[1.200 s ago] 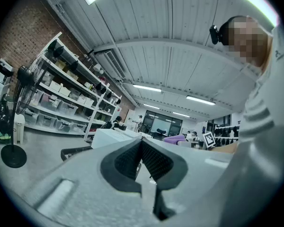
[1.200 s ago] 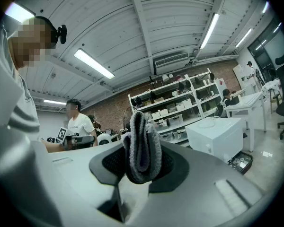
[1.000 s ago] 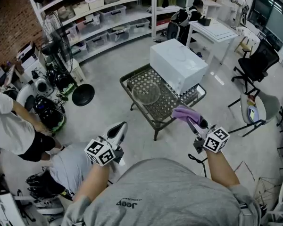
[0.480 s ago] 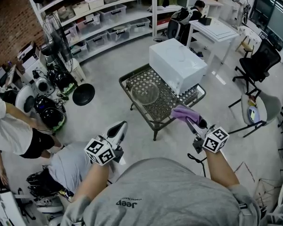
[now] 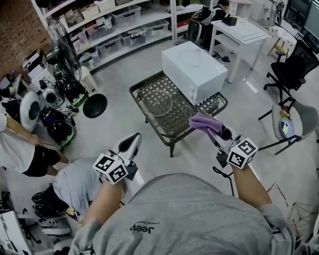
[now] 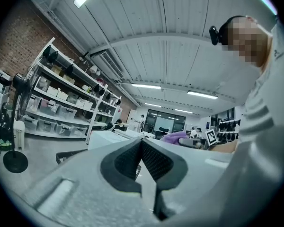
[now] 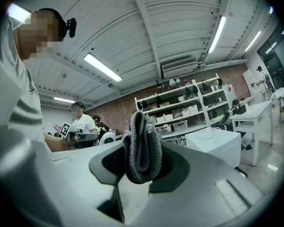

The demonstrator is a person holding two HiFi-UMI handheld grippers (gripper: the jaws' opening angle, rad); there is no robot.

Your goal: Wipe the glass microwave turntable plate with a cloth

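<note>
Bright, even light from ceiling tubes [image 7: 102,67]; strong fisheye warp, dark vignetted corners.

Cloth [image 5: 204,122]: purple, soft, fuzzy pile. Turntable plate [image 5: 157,102]: clear glass, glossy. Tabletop [image 5: 175,124]: dark perforated metal mesh. Microwave [image 5: 194,70]: white, smooth casing. Floor [image 5: 122,126]: grey, smooth, matt. Left tool [image 6: 142,143]: matt grey plastic, black textured pads [image 6: 157,162].

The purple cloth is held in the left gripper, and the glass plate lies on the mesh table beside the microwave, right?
Not quite: the right gripper holds the purple cloth, as the right gripper view shows; the left gripper is shut and empty. The rest holds.
</note>
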